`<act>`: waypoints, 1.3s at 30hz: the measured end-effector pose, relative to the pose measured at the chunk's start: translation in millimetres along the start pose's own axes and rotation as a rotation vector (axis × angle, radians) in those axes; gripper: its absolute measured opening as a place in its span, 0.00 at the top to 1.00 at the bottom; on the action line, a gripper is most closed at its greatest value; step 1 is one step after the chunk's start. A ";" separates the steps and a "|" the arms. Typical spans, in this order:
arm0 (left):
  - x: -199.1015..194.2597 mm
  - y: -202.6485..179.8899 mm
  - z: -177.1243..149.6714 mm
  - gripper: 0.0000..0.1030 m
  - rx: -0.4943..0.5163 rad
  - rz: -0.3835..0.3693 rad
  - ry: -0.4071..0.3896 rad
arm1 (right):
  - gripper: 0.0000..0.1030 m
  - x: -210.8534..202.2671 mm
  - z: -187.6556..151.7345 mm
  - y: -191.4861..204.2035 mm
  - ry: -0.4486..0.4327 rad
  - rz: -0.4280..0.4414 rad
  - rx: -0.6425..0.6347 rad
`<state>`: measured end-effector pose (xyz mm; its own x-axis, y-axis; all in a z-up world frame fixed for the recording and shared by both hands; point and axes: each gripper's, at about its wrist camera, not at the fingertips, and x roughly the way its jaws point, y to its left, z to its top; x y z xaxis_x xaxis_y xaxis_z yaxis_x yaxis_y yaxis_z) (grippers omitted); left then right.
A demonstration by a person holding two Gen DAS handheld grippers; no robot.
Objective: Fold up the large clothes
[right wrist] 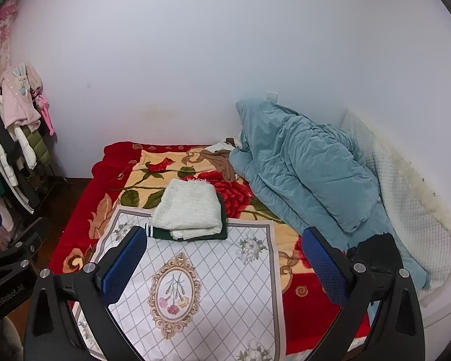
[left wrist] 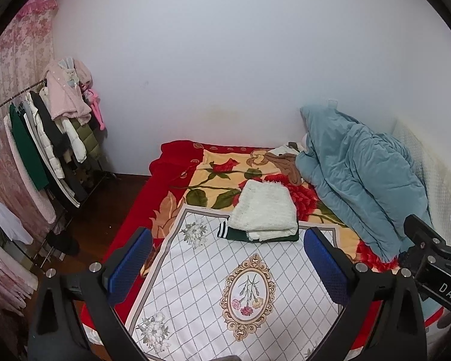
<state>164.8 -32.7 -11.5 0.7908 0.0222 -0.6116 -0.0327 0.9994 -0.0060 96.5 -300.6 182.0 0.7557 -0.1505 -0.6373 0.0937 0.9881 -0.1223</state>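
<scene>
Your bed's red floral blanket [left wrist: 213, 177] has a white diamond-pattern cloth [left wrist: 201, 273] spread flat over its near end, teal duvet [left wrist: 354, 174] heaped by the wall. On the cloth's far edge sits a folded cream knit [left wrist: 263, 207], stacked neatly on a folded dark green garment [left wrist: 240, 234] with striped trim. Both piles lie ahead of your fingers, not touching. Your left gripper [left wrist: 228, 267] and right gripper [right wrist: 225, 264] are spread wide, holding nothing. Lettering reads "DAS" on one gripper body, "GenRobot.AI" on the other.
</scene>
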 end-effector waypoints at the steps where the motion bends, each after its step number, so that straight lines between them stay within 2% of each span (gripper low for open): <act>1: -0.8 -0.1 -0.1 0.00 0.000 -0.001 0.000 | 0.00 -0.4 0.9 0.0 -0.001 0.003 -0.001; 39: -12.6 2.4 -1.4 0.00 0.008 0.009 -0.004 | 0.00 -5.9 2.2 3.0 -0.004 0.005 -0.017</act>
<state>153.9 -30.6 -4.9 0.7932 0.0310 -0.6082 -0.0346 0.9994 0.0059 93.7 -296.7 187.0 0.7587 -0.1456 -0.6349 0.0791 0.9881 -0.1321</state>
